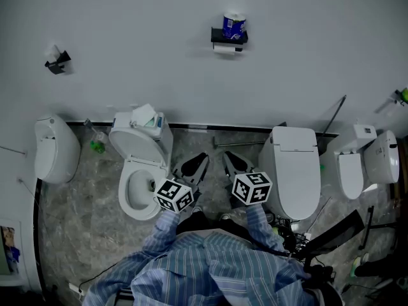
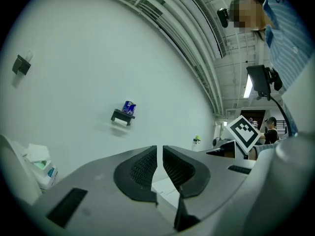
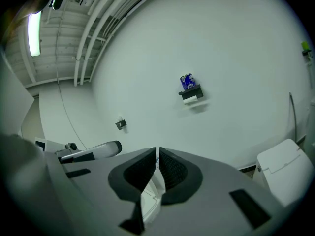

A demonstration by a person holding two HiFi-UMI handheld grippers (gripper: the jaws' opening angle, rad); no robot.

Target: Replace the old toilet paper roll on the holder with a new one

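High on the white wall hangs a black paper holder [image 1: 228,41], with a blue-wrapped roll [image 1: 234,25] standing on its shelf and a white roll [image 1: 224,50] underneath. Both grippers are held low over the floor, far from the holder and pointing toward the wall. My left gripper [image 1: 194,167] is shut and empty, and my right gripper [image 1: 233,163] is shut and empty too. In the left gripper view the holder [image 2: 122,116] and blue roll [image 2: 129,107] show beyond the closed left gripper [image 2: 160,149]. The right gripper view has the holder [image 3: 191,94] well above the closed right gripper [image 3: 157,154].
An open toilet [image 1: 141,177] with a tissue pack [image 1: 145,116] on its tank stands left of the grippers. A closed-lid toilet [image 1: 294,171] stands to the right. More white fixtures [image 1: 56,148] [image 1: 366,164] flank them. A small black bracket [image 1: 57,62] is on the wall at left. Cables and stands lie at the lower right.
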